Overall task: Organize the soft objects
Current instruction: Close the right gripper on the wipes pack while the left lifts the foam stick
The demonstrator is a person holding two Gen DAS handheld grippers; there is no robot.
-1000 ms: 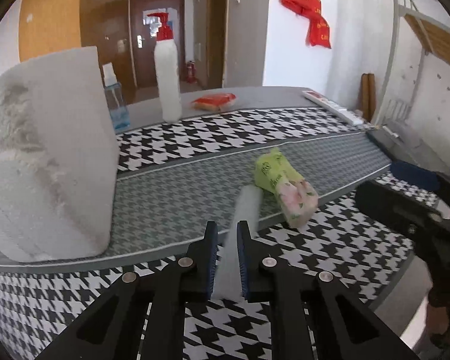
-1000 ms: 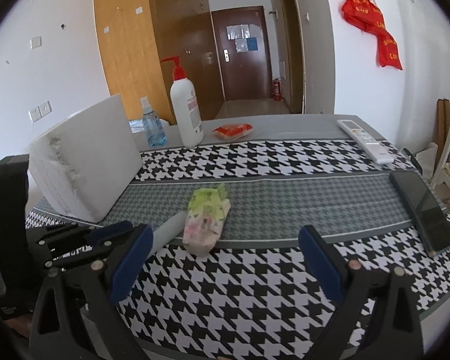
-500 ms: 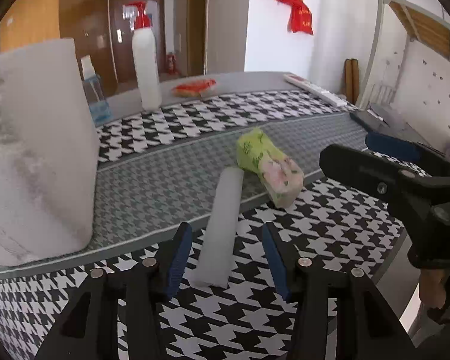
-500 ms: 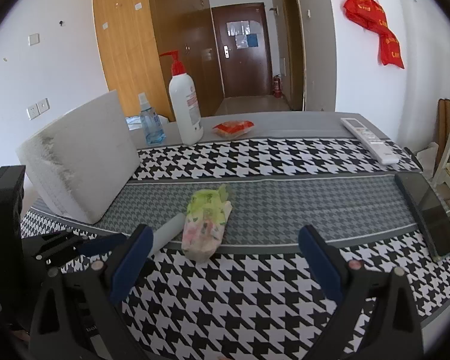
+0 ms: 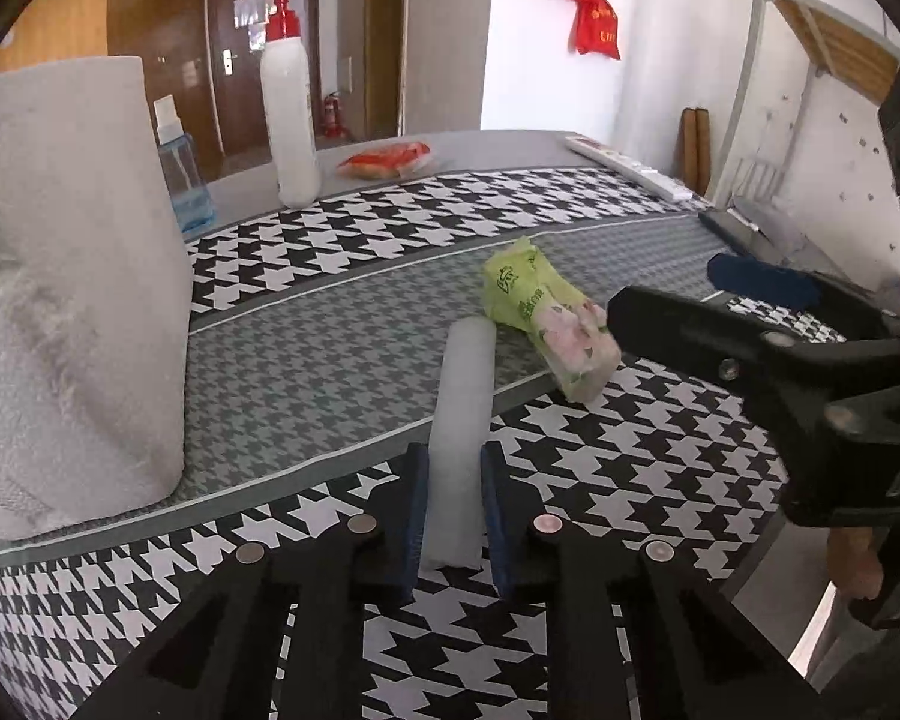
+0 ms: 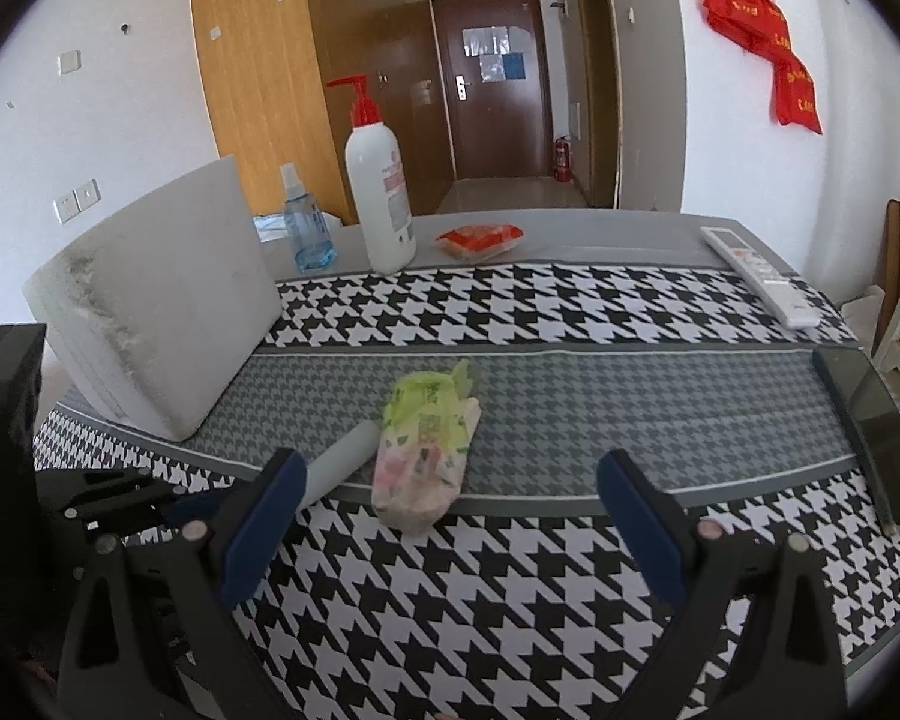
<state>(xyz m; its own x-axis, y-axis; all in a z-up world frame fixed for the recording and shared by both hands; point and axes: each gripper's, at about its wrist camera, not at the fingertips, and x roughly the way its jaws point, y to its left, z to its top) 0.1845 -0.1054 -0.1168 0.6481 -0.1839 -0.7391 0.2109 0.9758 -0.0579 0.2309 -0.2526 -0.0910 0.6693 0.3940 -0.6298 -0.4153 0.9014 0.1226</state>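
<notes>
A white foam stick (image 5: 459, 420) lies on the houndstooth tablecloth (image 5: 600, 480), its far end beside a green and pink tissue pack (image 5: 546, 315). My left gripper (image 5: 453, 510) is shut on the stick's near end. In the right wrist view the stick (image 6: 345, 462) and the tissue pack (image 6: 426, 456) lie side by side just ahead of my right gripper (image 6: 450, 516), which is wide open and empty. A big white foam block (image 5: 60, 288) stands at the left; it also shows in the right wrist view (image 6: 162, 300).
At the back stand a white pump bottle (image 6: 381, 204), a blue spray bottle (image 6: 306, 228) and a red packet (image 6: 480, 237). A remote control (image 6: 762, 276) and a dark phone (image 6: 876, 426) lie at the right edge. The right gripper's arm (image 5: 780, 372) crosses the left wrist view.
My left gripper opened half a second ago and has closed again on the near end of the foam stick. The right gripper has moved closer to the tissue pack, still open.
</notes>
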